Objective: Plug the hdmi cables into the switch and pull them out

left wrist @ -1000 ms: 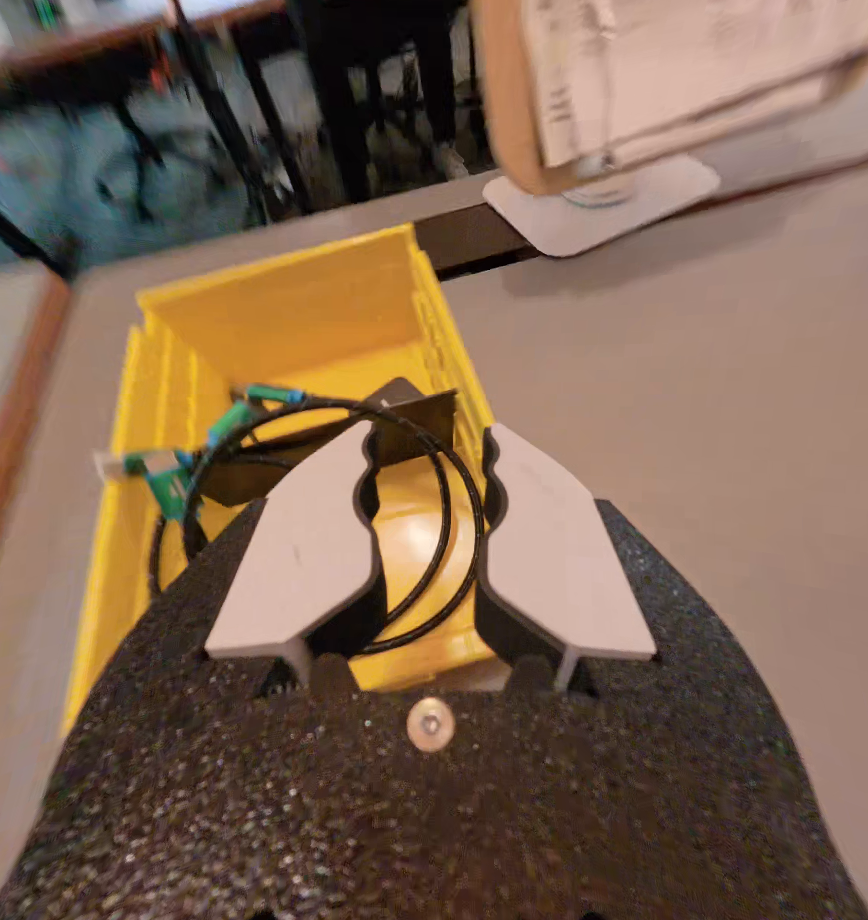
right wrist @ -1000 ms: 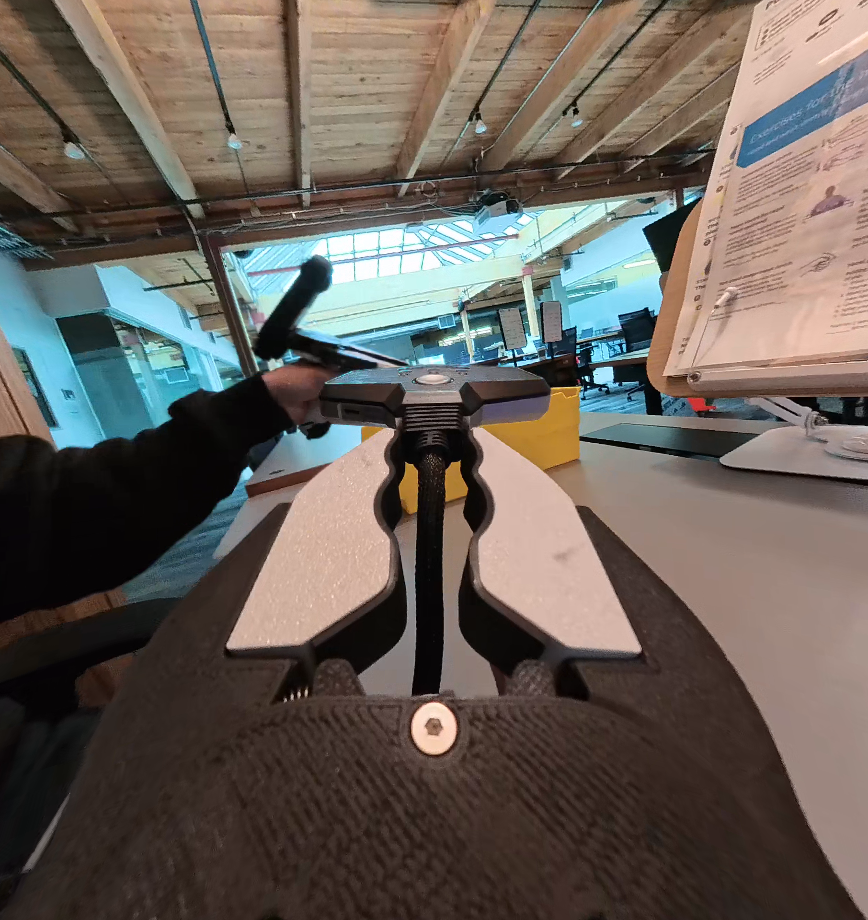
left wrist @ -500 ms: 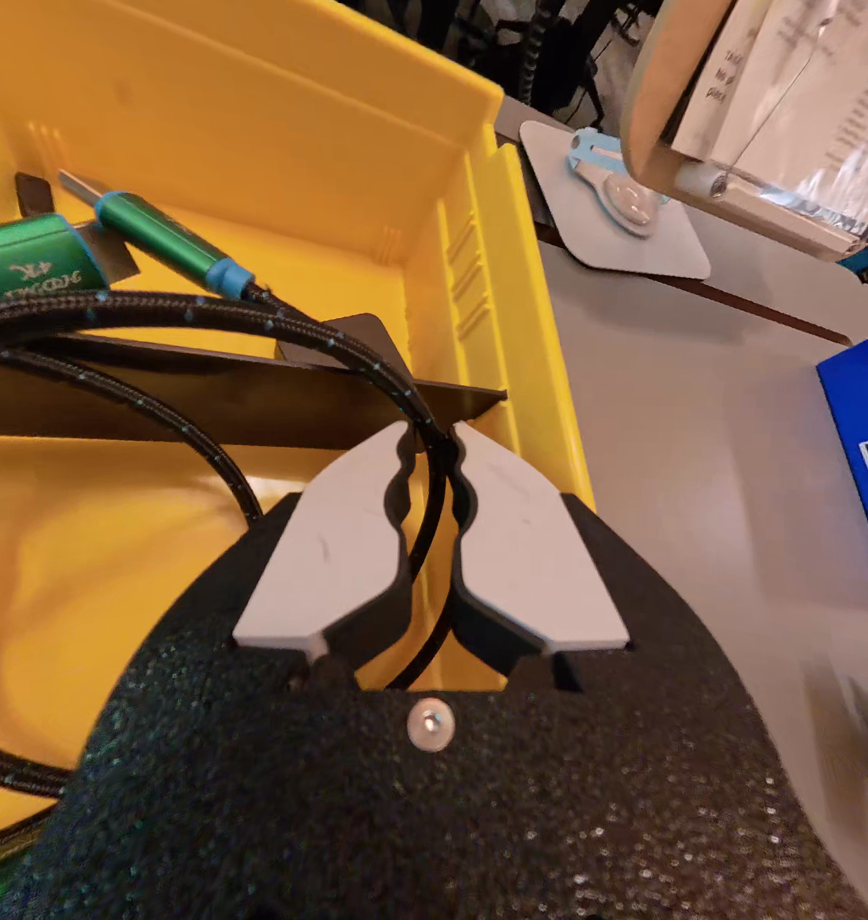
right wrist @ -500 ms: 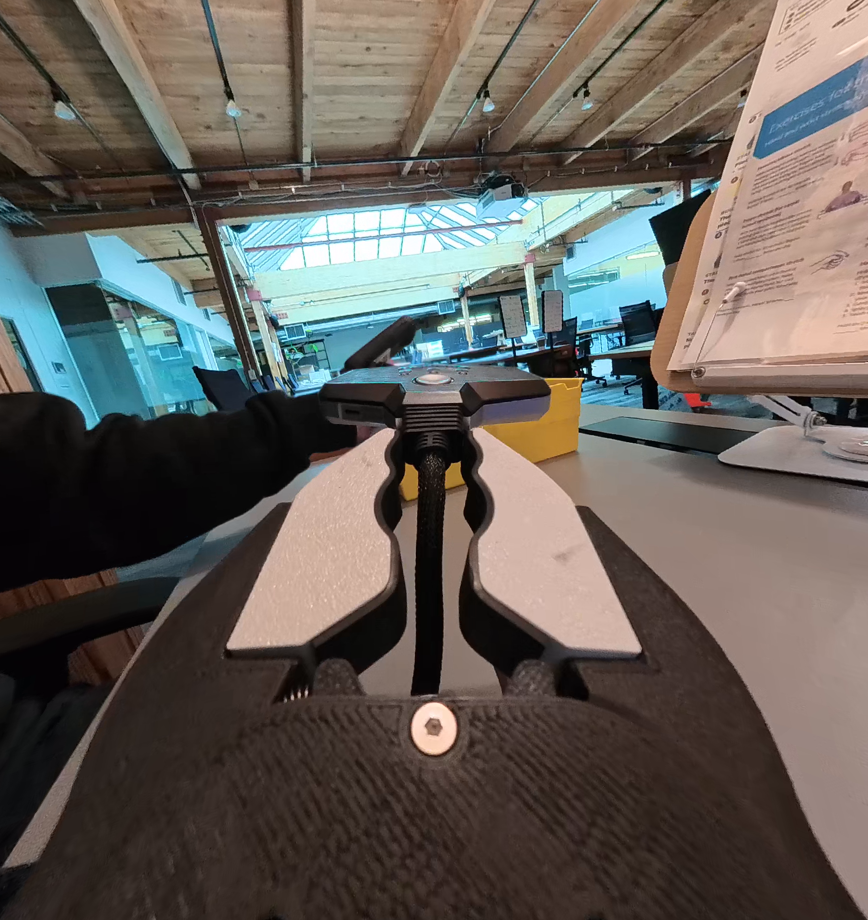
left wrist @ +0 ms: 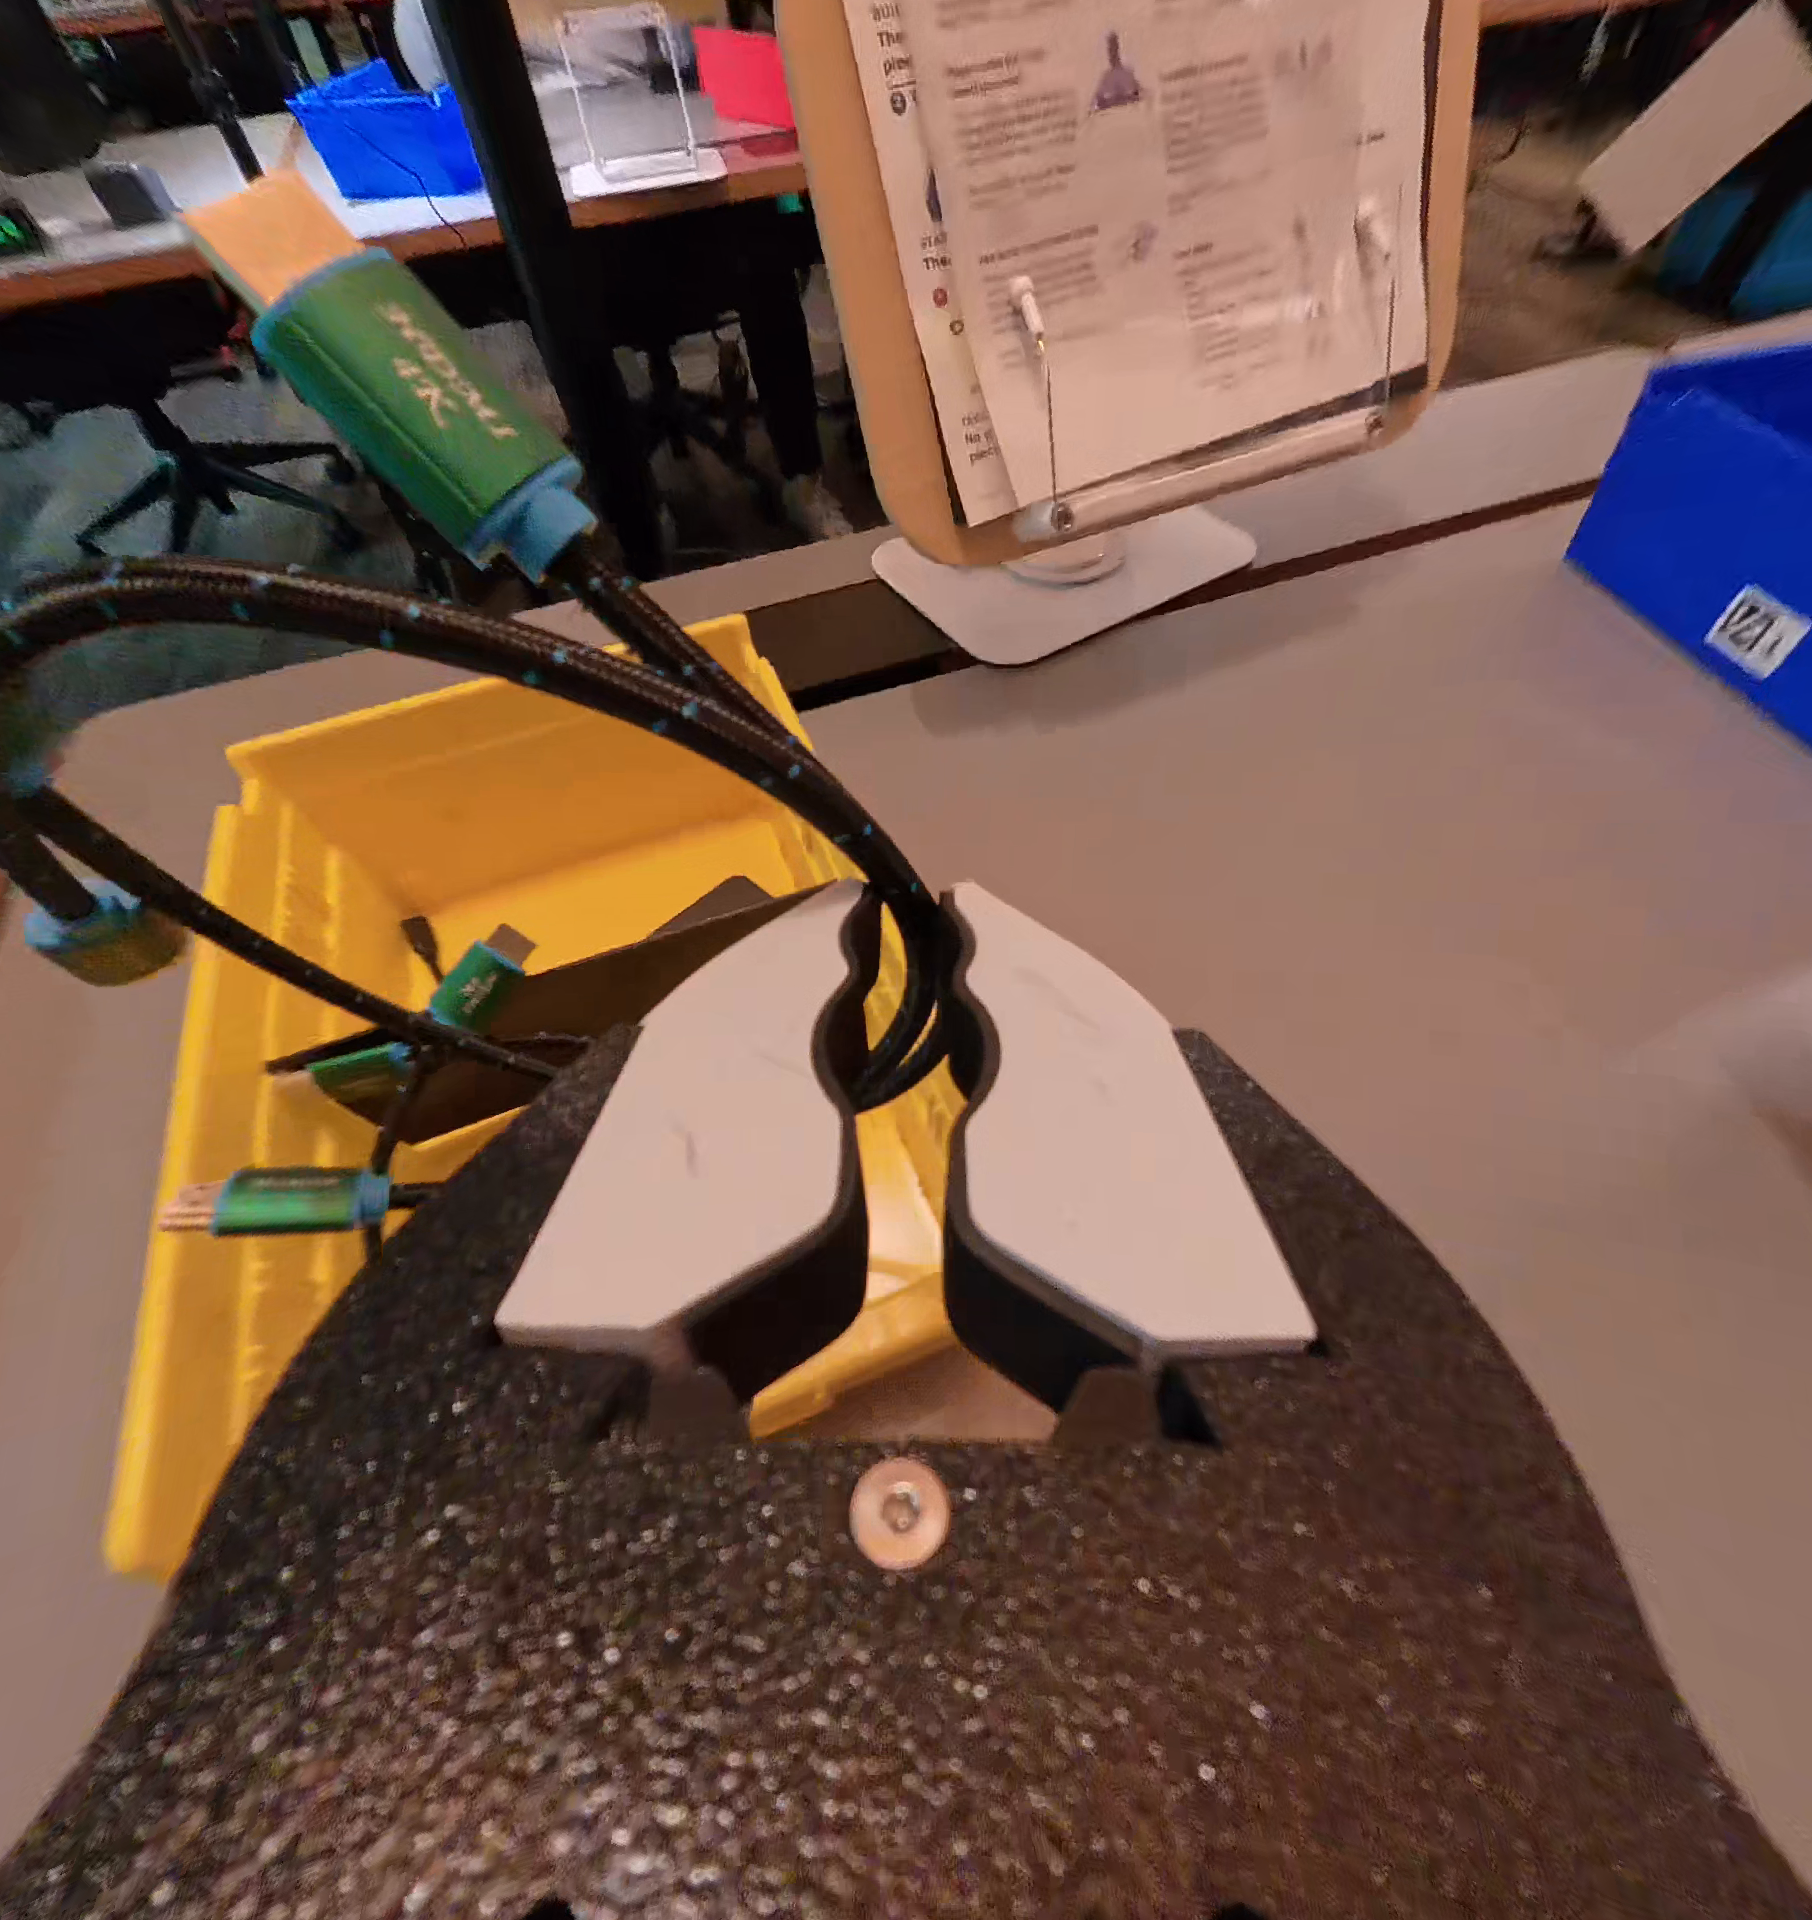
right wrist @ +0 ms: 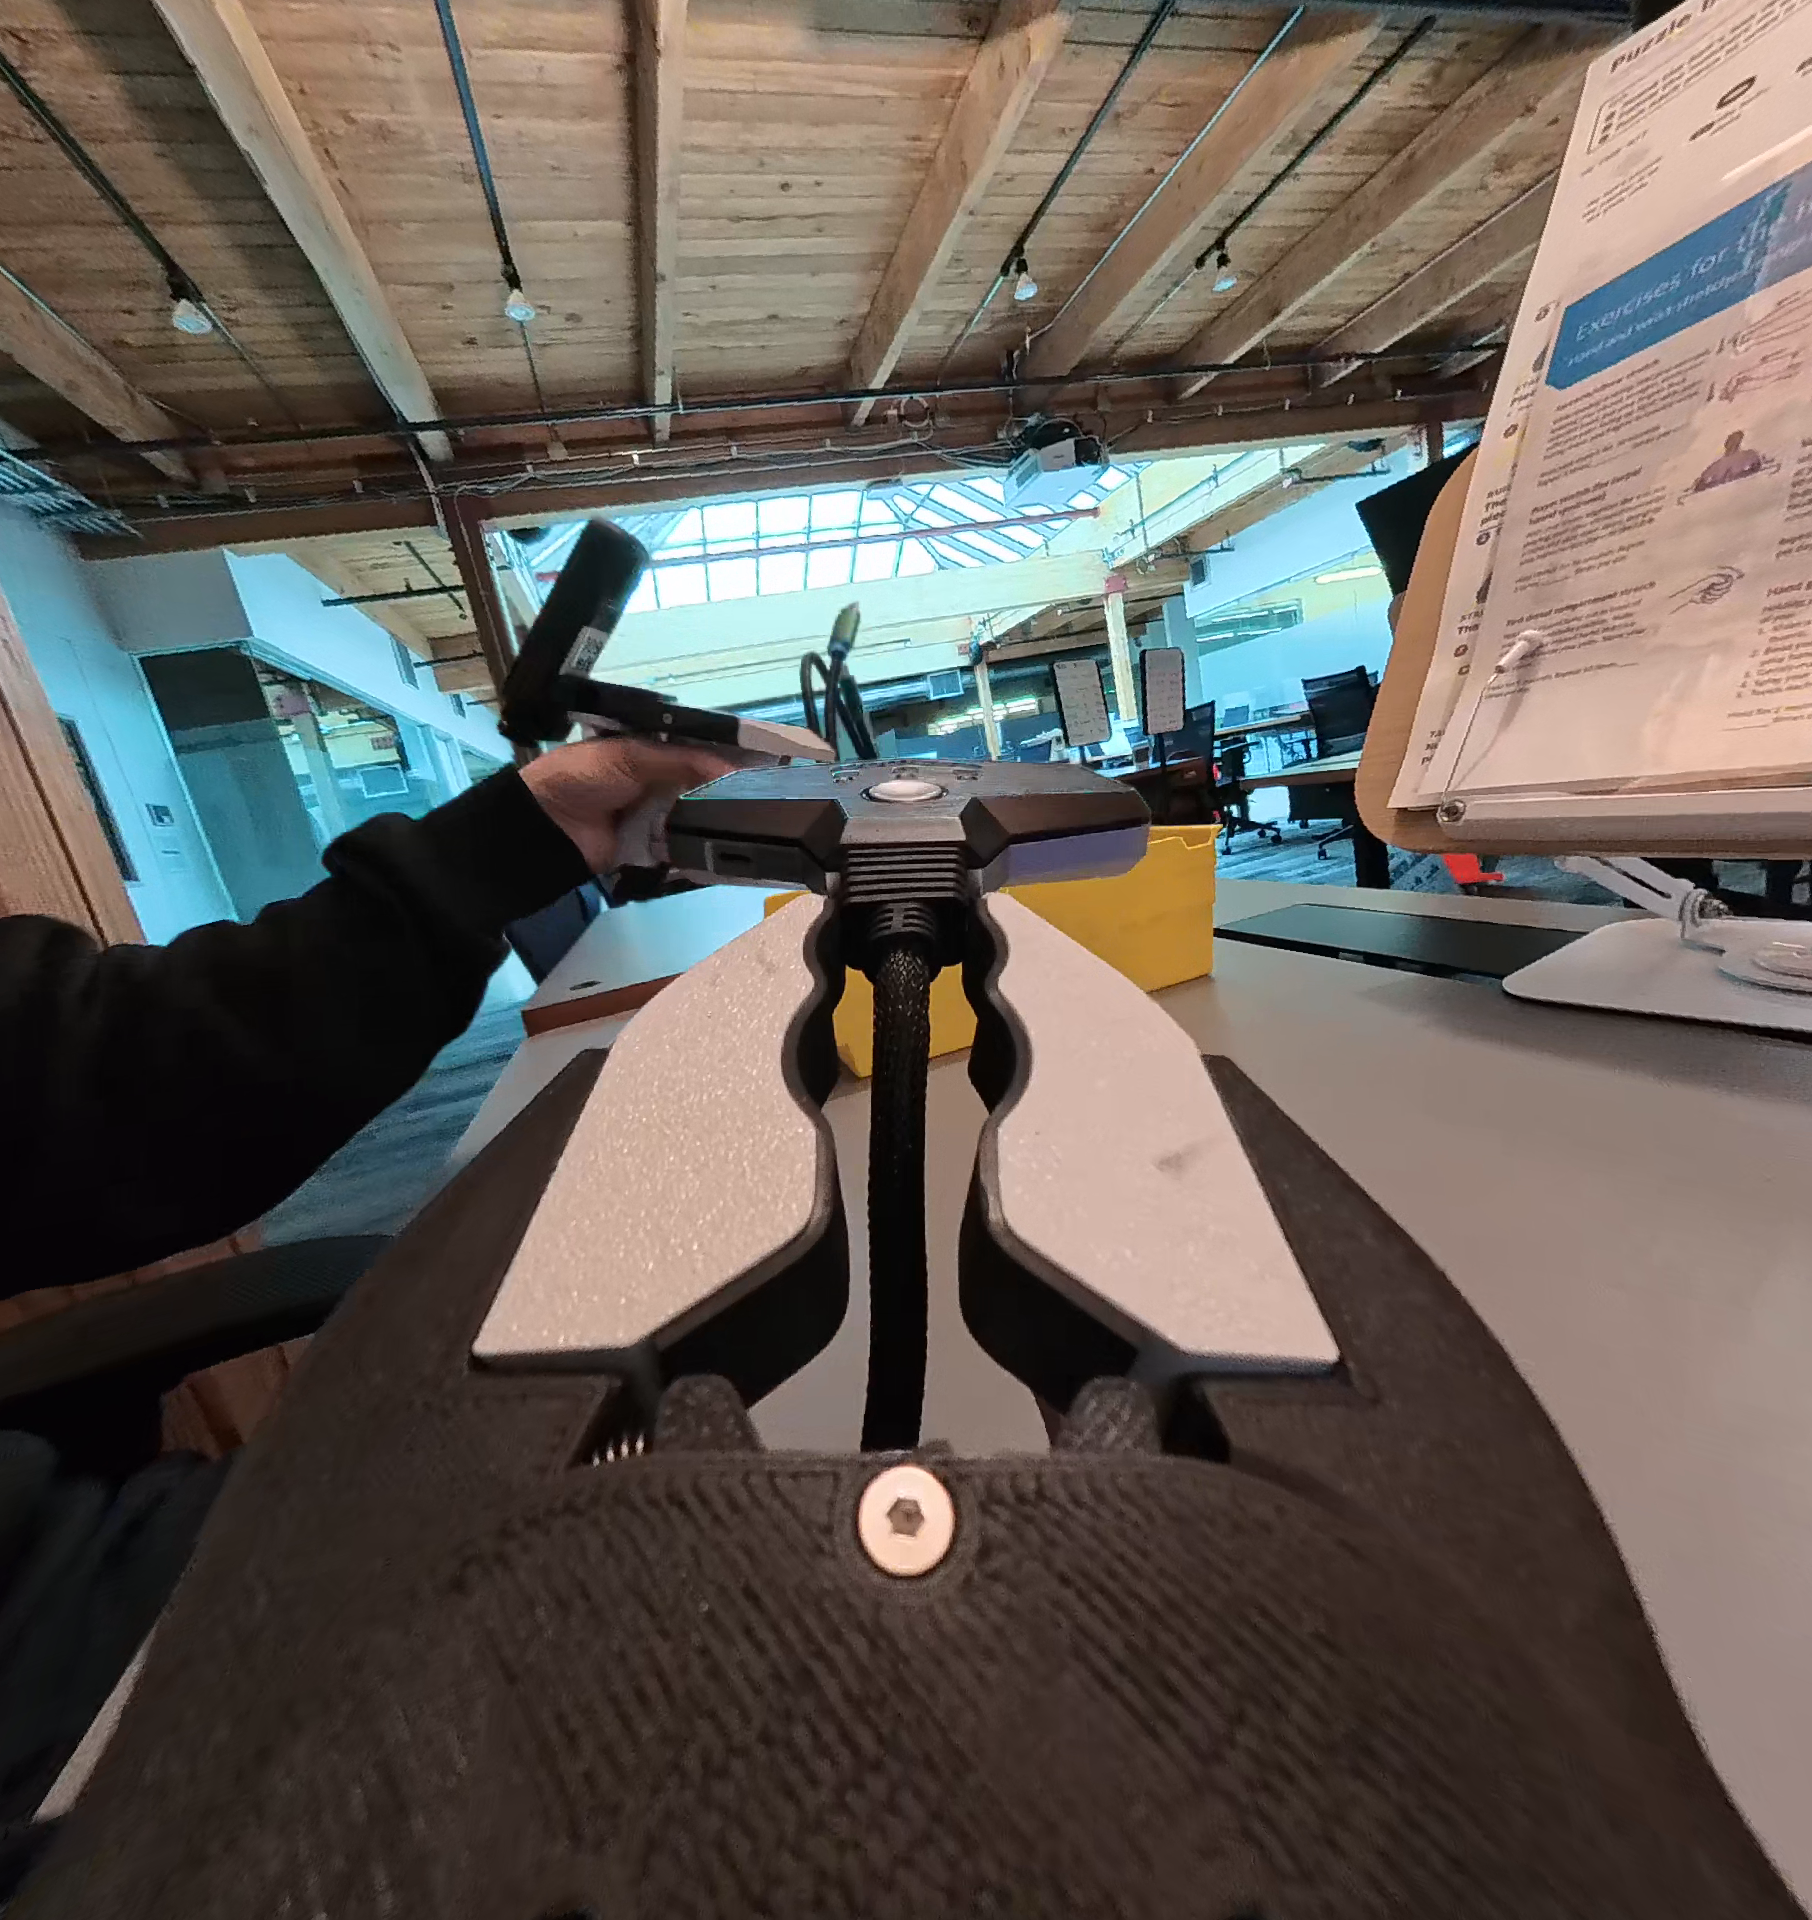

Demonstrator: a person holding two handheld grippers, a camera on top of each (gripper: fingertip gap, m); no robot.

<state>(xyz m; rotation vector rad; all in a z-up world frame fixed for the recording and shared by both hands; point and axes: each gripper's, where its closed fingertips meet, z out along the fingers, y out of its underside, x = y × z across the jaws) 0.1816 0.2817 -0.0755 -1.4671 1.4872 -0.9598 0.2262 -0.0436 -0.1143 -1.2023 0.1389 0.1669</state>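
Observation:
My left gripper [left wrist: 904,914] is shut on a folded black braided HDMI cable [left wrist: 528,665] and holds it above the yellow bin [left wrist: 258,1299]. Its green plug [left wrist: 414,405] sticks up at the upper left; the other end [left wrist: 102,935] hangs at the left edge. More green-plugged cables [left wrist: 289,1200] lie in the bin. My right gripper [right wrist: 900,925] is shut on the black switch [right wrist: 902,821], clamping the neck of its braided tail [right wrist: 897,1143] above the table. The left gripper also shows in the right wrist view [right wrist: 673,717], beyond the switch.
A paper stand on a white base [left wrist: 1068,582] stands at the back of the grey table [left wrist: 1401,935]. A blue bin [left wrist: 1733,540] sits at the right. A black divider [left wrist: 611,997] crosses the yellow bin. A person's black sleeve [right wrist: 206,1018] reaches in from the left.
My left gripper closed on the cable inside the yellow bin and has lifted it up out of the bin. My right gripper has held the switch still.

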